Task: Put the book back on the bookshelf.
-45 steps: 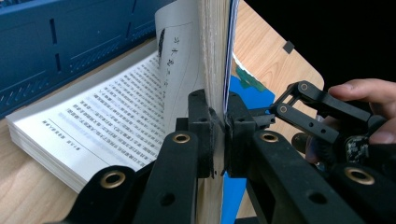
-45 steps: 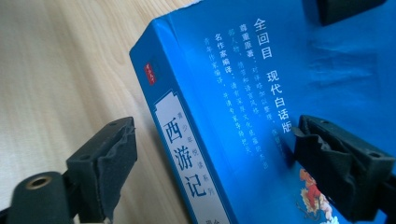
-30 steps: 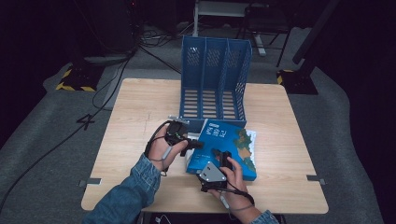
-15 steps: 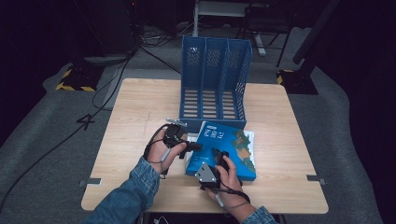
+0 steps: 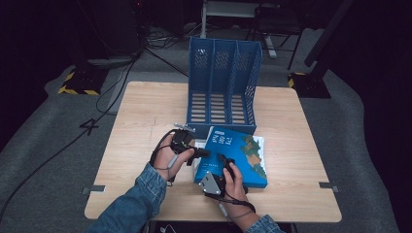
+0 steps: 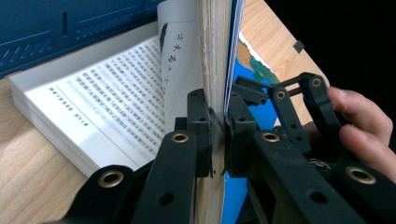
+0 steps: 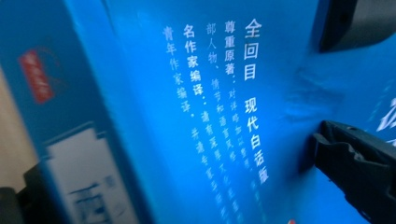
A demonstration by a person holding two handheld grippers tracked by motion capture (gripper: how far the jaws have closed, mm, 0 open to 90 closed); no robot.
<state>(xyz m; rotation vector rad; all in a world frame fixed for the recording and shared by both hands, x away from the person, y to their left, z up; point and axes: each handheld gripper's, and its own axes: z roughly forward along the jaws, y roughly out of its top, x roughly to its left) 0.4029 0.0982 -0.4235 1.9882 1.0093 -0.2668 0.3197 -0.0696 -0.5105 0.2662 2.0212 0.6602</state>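
Observation:
A thick book with a blue cover lies on the wooden table in front of a blue file rack. My left gripper is at the book's left edge. In the left gripper view it is shut on the blue cover and a sheaf of pages, held up on edge above an open text page. My right gripper rests on the cover from the front. Its jaws stand apart against the blue cover, which bears white printed characters.
The file rack has three upright slots and stands just behind the book, its base close to the open pages. Bare tabletop lies to the left and right of the book. A hand holds the right gripper close beside the lifted cover.
The right gripper has slid slightly left on the cover. The left gripper has stayed at the book's left edge, shut on the cover and pages.

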